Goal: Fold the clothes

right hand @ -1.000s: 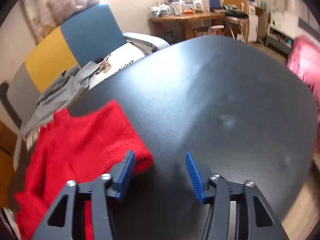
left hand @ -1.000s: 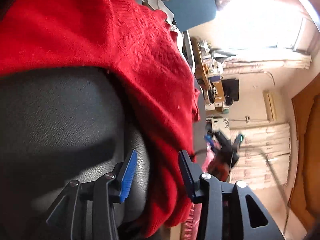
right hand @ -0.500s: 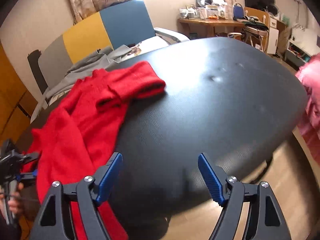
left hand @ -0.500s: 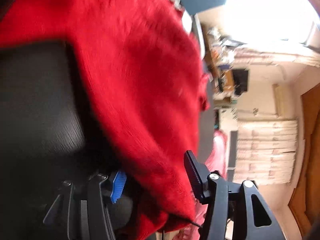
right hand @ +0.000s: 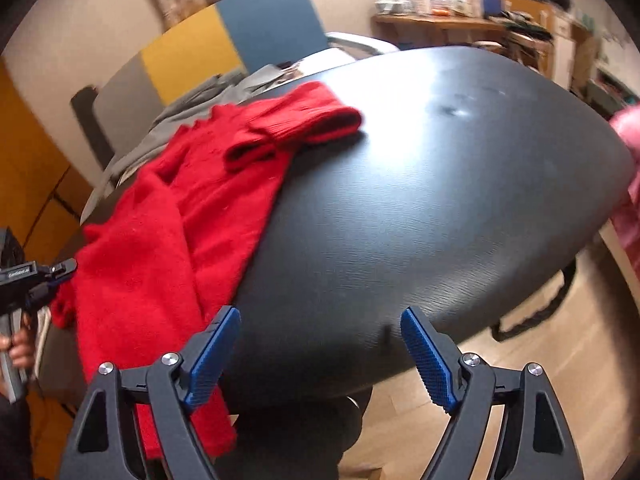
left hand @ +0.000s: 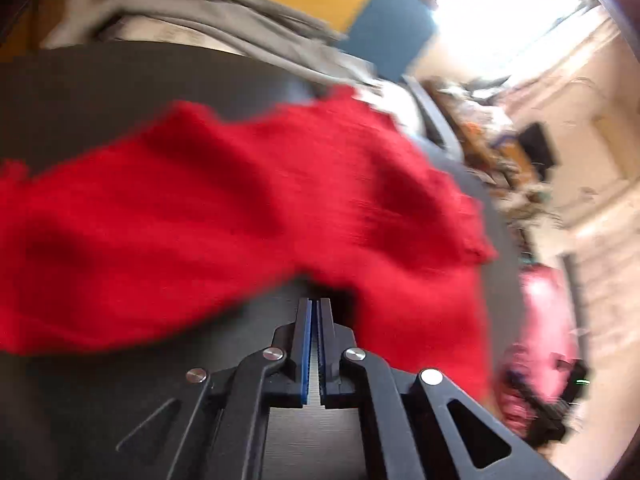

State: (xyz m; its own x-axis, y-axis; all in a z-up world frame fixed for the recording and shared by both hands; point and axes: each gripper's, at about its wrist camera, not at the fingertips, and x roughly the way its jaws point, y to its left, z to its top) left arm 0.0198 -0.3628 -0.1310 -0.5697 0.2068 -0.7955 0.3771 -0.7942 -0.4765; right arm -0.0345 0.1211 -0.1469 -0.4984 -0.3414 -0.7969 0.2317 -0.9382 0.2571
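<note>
A red sweater (right hand: 168,216) is spread over the left part of a dark, rounded table (right hand: 440,208). One sleeve is folded back across the top, with its cuff (right hand: 320,120) laid flat on the table. The lower part of the sweater is draped over the near edge of the table and hangs down. The right gripper (right hand: 320,348) is held above this near edge, with its blue-padded fingers (right hand: 212,356) spread wide and nothing between them; the left finger is seen just in front of the hanging cloth. At the far left, the left gripper (right hand: 60,270) is seen beside the sweater's edge, gripped by a hand (right hand: 16,350); whether the cloth is pinched cannot be told. Behind the table, grey clothing (right hand: 192,104) is piled on a chair (right hand: 224,40).
</note>
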